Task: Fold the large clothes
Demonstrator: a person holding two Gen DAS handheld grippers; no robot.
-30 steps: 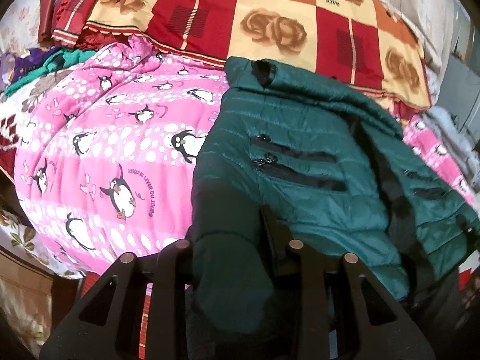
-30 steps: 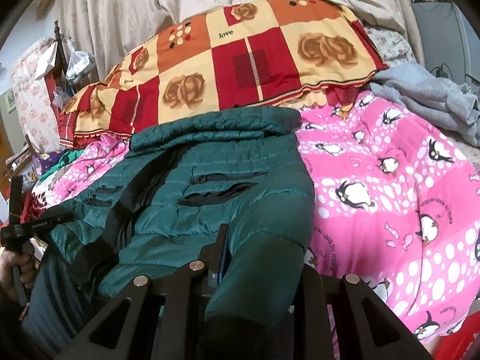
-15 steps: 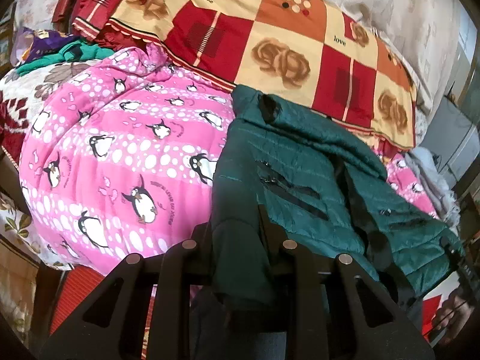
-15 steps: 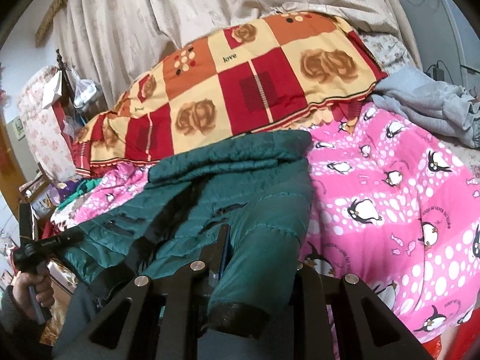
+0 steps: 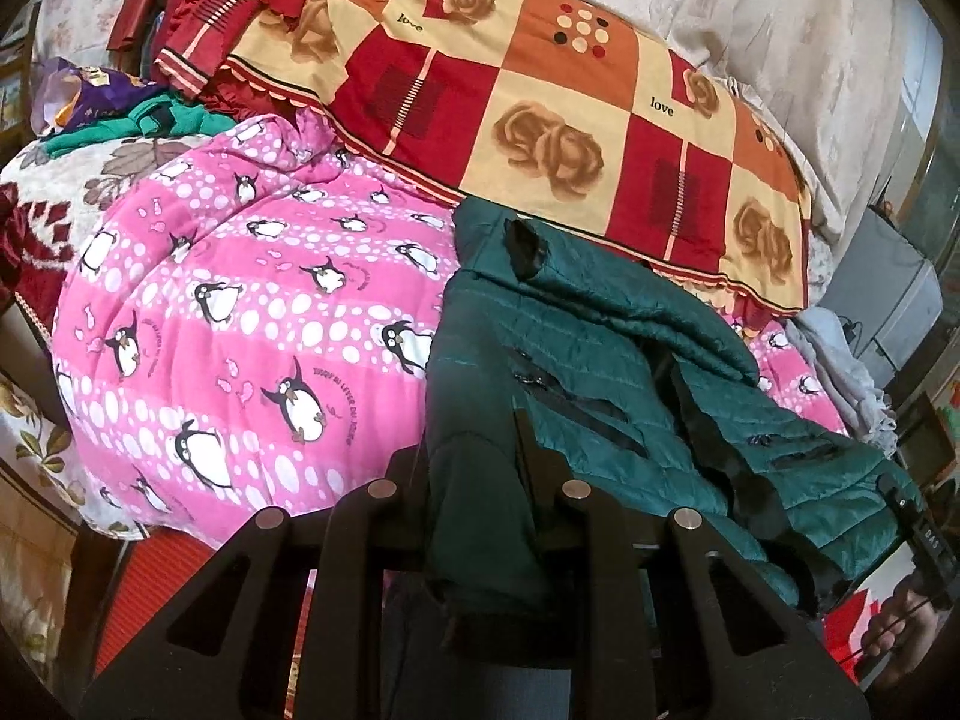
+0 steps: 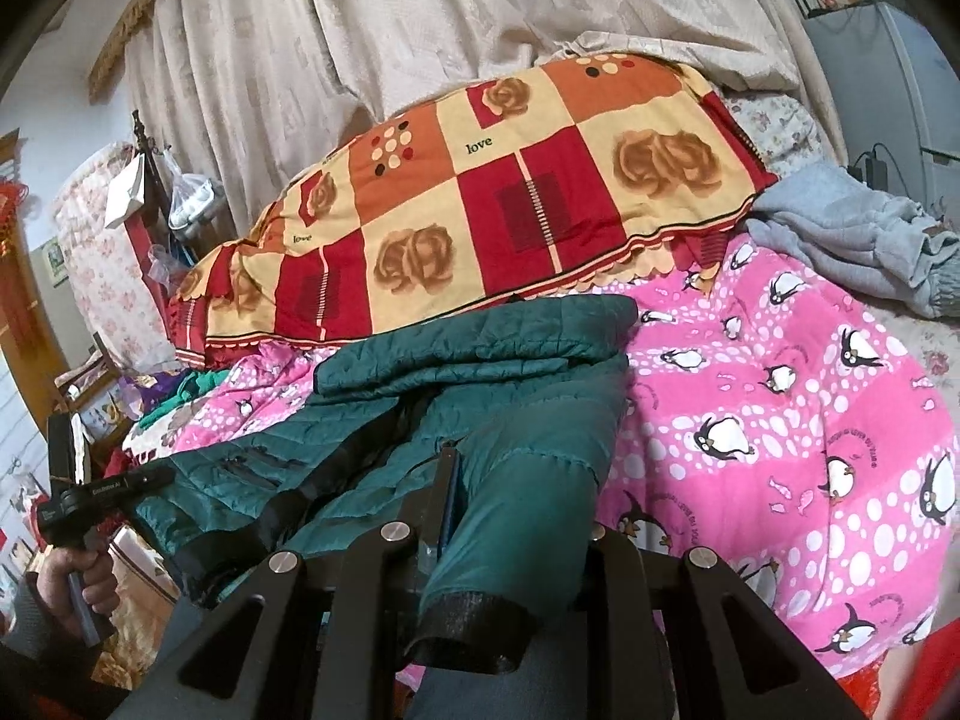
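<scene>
A dark green quilted jacket [image 5: 600, 360] lies front up on the pink penguin blanket [image 5: 240, 330], collar toward the checked quilt. My left gripper [image 5: 474, 450] is shut on one sleeve, which hangs down between its fingers. In the right wrist view the same jacket [image 6: 480, 372] spreads to the left. My right gripper [image 6: 522, 492] is shut on the other sleeve just above its black cuff [image 6: 474, 630]. Each gripper shows in the other's view: the left gripper [image 6: 120, 483] held by a hand at far left, the right gripper [image 5: 918, 516] at far right.
A red and yellow checked quilt [image 6: 510, 198] is piled behind the jacket, with a beige curtain [image 6: 420, 30] beyond it. A grey garment [image 6: 840, 228] lies at the back right. Clothes and a purple bag [image 5: 90, 96] crowd the left end.
Both grippers have risen with the sleeves in them, pulling the jacket's sides up off the blanket. More of the checked quilt and curtain now shows above the jacket.
</scene>
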